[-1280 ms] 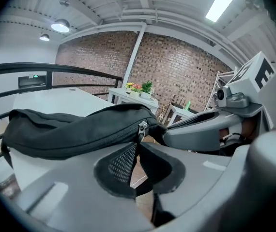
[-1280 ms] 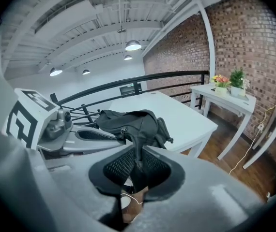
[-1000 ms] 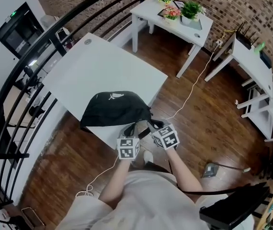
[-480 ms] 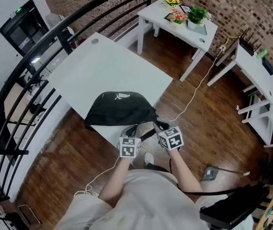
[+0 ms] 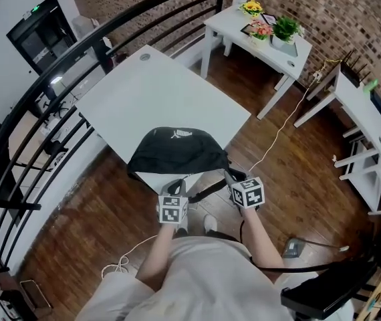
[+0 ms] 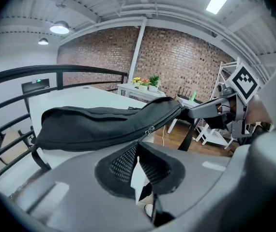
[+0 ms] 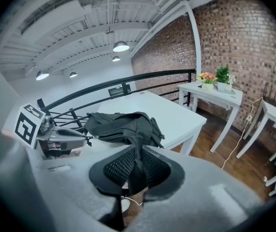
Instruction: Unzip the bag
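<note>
With your left gripper (image 6: 137,146) pinched shut on the small metal zip pull (image 6: 149,129) of the black fabric bag (image 5: 177,149) and your right gripper (image 7: 137,162) clamping its black webbing strap (image 7: 138,175), the unzipping looks barely begun.

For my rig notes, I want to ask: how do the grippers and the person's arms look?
The left gripper and right gripper are grey, each topped by a white cube with black square markers. Their pads are black and mesh-textured. The person wears a pale short-sleeved shirt. A thin dark cable runs by the right arm.
</note>
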Tool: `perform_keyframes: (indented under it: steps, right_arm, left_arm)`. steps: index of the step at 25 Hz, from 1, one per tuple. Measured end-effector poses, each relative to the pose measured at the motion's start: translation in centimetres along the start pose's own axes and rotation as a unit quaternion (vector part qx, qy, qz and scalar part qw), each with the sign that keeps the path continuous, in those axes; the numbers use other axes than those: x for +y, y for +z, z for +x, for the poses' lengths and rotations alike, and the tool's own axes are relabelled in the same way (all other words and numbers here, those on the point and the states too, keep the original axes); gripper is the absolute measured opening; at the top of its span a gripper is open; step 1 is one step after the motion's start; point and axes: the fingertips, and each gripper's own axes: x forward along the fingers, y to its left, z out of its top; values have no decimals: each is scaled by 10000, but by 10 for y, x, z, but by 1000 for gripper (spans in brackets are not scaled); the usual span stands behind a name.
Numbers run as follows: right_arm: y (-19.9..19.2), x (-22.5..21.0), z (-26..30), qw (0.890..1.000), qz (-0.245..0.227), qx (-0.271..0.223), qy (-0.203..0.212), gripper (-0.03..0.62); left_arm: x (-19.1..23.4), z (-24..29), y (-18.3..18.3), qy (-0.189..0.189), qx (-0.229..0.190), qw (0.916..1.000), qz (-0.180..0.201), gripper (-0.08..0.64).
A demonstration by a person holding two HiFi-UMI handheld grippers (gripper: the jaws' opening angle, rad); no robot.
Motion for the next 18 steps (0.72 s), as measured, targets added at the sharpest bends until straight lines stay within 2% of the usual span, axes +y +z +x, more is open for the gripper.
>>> perform_keyframes:
  steps: [9, 18]
  right_arm:
    - [6, -6, 2, 9993, 250, -137, -260, 40]
    - [1, -27, 12, 9966, 502, -105, -651, 40]
  left_arm:
    - [85, -28, -9, 564, 25, 9980, -290, 25]
    - [192, -69, -22, 1306, 137, 9911, -209, 25]
